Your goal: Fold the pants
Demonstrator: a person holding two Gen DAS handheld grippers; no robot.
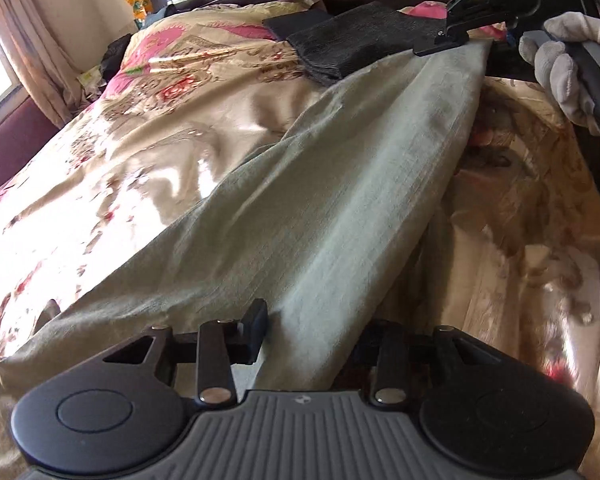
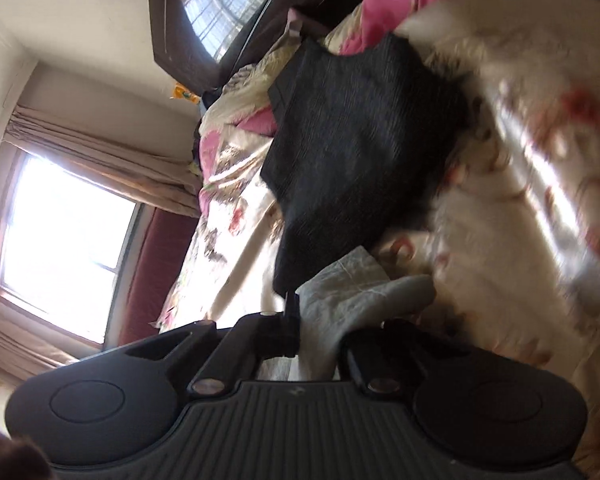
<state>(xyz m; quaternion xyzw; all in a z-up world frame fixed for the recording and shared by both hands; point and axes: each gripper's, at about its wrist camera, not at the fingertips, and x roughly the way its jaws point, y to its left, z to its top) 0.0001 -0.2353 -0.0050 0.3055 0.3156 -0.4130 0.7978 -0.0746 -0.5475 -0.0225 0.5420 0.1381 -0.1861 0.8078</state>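
We find the pants (image 1: 340, 184), pale grey-green, stretched in a long band across the floral bedspread (image 1: 140, 152), one end near the folded black garment (image 1: 340, 48). The left gripper (image 1: 312, 336) clamps the near end of the band; the right gripper (image 1: 440, 38), in a gloved hand (image 1: 560, 64), is clenched on the far end beside the black garment. We judge this the lengthwise fold step: next, one end must be carried over to meet the other, edges aligned. No containers are present.
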